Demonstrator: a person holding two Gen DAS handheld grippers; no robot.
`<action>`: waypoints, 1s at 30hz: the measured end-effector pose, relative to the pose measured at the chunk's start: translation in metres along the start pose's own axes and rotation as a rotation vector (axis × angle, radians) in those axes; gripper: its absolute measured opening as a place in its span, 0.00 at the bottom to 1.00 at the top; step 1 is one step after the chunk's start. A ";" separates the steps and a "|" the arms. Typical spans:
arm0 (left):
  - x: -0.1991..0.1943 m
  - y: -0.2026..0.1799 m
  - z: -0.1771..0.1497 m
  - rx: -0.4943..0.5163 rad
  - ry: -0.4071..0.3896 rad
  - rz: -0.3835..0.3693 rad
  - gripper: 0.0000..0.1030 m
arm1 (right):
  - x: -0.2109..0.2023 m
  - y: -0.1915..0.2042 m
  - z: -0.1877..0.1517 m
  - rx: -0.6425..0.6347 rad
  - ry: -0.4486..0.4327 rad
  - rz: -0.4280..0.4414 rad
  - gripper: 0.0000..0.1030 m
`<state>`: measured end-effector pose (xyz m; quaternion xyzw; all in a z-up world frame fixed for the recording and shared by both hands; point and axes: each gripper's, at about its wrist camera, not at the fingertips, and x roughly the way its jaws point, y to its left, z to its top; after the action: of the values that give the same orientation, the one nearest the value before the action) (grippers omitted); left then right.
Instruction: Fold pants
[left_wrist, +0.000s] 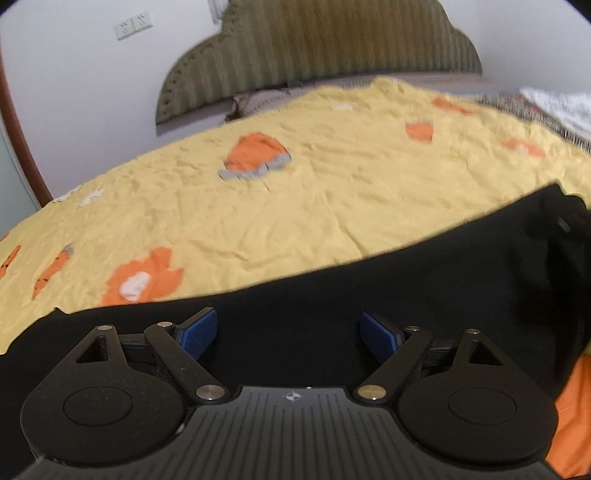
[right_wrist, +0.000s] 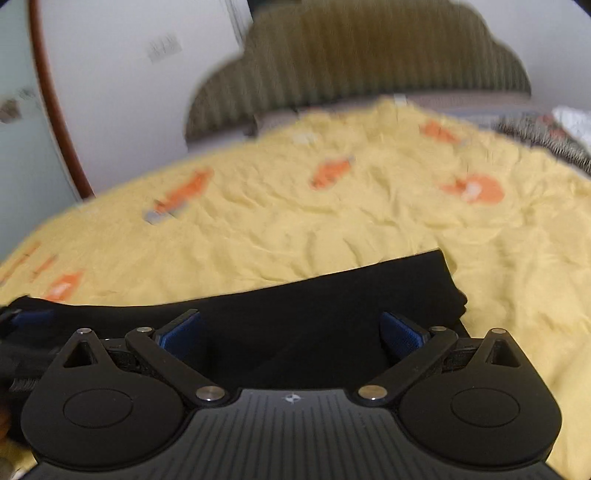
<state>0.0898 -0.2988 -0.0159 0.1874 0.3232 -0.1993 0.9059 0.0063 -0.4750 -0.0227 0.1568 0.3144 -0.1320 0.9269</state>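
Black pants (left_wrist: 369, 295), one pair, two open claws (left_wrist: 288, 334) (right_wrist: 291, 334)

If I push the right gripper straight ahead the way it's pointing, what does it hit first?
Most likely the black pants: the right gripper has its jaws open over them, nothing held. The yellow bedspread lies beyond. Depth is uncertain.

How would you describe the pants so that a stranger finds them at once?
Start at the bed with the yellow sheet and its orange patches. Look at its near edge, just ahead of the tongs. The pants lie there flat, the only plain black cloth on the sheet.
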 end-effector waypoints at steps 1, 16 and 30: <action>0.000 0.000 -0.002 -0.008 -0.017 0.006 0.86 | 0.011 -0.004 0.005 -0.017 0.017 -0.063 0.99; -0.045 -0.042 -0.024 0.297 -0.140 -0.111 0.89 | -0.071 0.010 -0.048 -0.191 -0.035 -0.457 1.00; -0.042 -0.049 -0.023 0.251 -0.091 -0.126 0.90 | -0.053 -0.002 -0.053 -0.029 -0.037 -0.390 1.00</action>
<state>0.0243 -0.3193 -0.0147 0.2694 0.2653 -0.3031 0.8747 -0.0639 -0.4488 -0.0298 0.0770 0.3234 -0.3076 0.8915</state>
